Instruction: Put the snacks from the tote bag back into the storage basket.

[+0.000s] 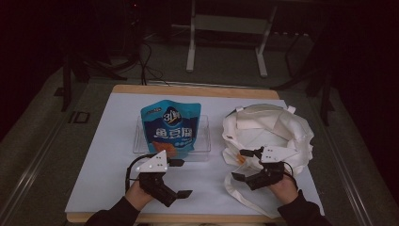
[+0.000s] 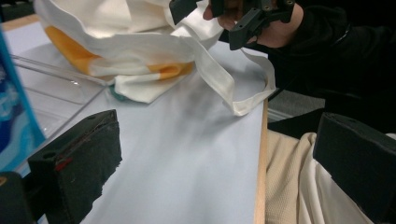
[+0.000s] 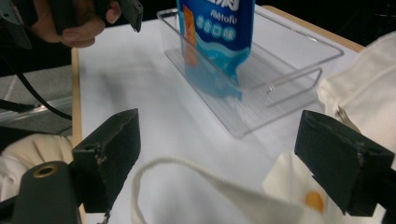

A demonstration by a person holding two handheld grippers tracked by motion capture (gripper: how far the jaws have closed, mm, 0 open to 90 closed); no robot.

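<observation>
Both claws stand spread and hold nothing: the left gripper [image 1: 180,178] just in front of the clear tray [image 1: 205,141], the right gripper [image 1: 241,165] at the near edge of the one white tote bag [image 1: 287,129] right of that tray. One blue snack pouch [image 1: 171,129] stands upright in the tray. The left gripper view reveals orange print [image 2: 70,49] on the bag.

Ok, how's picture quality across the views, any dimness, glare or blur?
High view: dim, dark surroundings, only the white table bright. Left gripper view: sharp bag, soft shadows. Right gripper view: clear tray glints, blue pouch slightly soft.
</observation>
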